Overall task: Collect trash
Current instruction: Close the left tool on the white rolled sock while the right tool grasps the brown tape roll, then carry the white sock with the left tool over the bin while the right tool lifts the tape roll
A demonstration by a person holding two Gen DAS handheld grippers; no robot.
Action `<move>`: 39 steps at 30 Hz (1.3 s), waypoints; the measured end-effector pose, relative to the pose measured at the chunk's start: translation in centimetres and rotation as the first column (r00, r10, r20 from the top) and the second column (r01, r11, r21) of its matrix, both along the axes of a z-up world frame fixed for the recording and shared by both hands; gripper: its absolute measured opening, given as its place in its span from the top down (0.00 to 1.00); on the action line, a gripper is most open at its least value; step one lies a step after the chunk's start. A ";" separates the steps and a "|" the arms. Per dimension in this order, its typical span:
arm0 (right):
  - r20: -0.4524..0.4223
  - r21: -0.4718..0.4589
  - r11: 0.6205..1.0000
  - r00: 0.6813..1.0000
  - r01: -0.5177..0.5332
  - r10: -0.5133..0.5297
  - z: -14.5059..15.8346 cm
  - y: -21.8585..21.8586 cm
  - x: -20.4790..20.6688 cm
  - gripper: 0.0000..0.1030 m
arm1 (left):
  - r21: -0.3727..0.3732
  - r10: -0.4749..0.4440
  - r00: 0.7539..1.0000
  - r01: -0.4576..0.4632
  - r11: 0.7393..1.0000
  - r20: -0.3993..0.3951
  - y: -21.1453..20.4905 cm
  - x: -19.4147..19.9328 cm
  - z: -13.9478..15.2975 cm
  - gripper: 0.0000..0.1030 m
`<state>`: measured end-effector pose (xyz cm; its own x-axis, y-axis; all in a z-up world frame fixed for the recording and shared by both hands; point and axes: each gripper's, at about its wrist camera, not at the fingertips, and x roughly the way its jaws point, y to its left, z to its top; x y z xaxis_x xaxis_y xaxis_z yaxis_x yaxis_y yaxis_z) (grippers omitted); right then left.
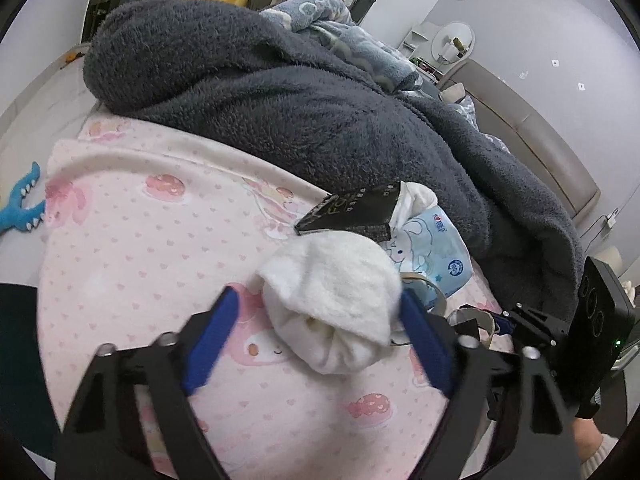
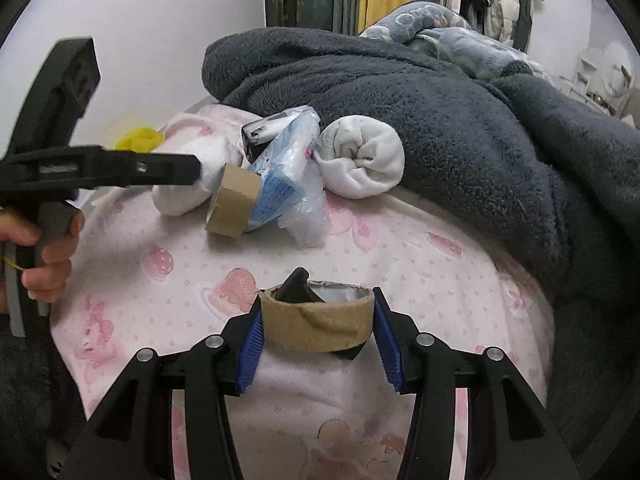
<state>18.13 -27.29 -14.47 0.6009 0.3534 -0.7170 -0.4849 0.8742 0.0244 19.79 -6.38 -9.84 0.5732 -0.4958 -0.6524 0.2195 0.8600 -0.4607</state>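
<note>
A rolled white sock [image 1: 328, 304] lies on the pink sheet [image 1: 140, 260] between the blue pads of my left gripper [image 1: 320, 308]. The right pad touches it and the left pad stands a little off, so the gripper is open. Behind the sock lie a black box [image 1: 352, 208], a blue tissue pack [image 1: 432, 256] and a cardboard ring [image 2: 232, 208]. My right gripper [image 2: 318, 320] is shut on a crushed cardboard tape ring [image 2: 320, 326] with a dark piece poking through it. A second rolled sock [image 2: 360, 164] rests against the grey blanket.
A dark grey fleece blanket [image 1: 280, 100] is heaped across the back of the bed, with a blue patterned blanket [image 1: 340, 20] behind it. A blue toy [image 1: 20, 208] lies on the floor at left. Something yellow [image 2: 138, 138] sits past the bed's far edge. Clothes hang behind.
</note>
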 end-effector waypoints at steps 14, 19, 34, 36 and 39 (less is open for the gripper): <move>0.042 0.083 0.996 0.999 -0.015 0.012 0.8 -0.9 -0.8 0.52 | -0.001 0.018 1.000 -0.018 1.000 0.024 -0.3 -0.1 0.5 0.43; 0.072 0.126 0.992 0.997 -0.016 0.007 1.6 -0.8 -0.7 0.52 | -0.005 0.031 0.999 -0.030 1.000 0.037 0.4 -0.4 0.9 0.44; 0.088 0.159 0.987 0.996 -0.009 -0.005 2.0 0.1 0.1 0.52 | 0.035 0.020 0.999 -0.021 0.999 0.034 0.8 -0.8 0.9 0.44; 0.107 0.174 0.985 0.994 -0.010 -0.009 2.6 0.1 0.2 0.52 | 0.038 0.023 0.999 -0.025 0.999 0.032 1.0 -0.7 0.9 0.44; 0.149 0.174 0.984 0.989 -0.024 -0.002 3.3 0.7 0.0 0.52 | 0.042 0.027 0.999 -0.028 0.999 0.032 1.5 -0.9 0.9 0.44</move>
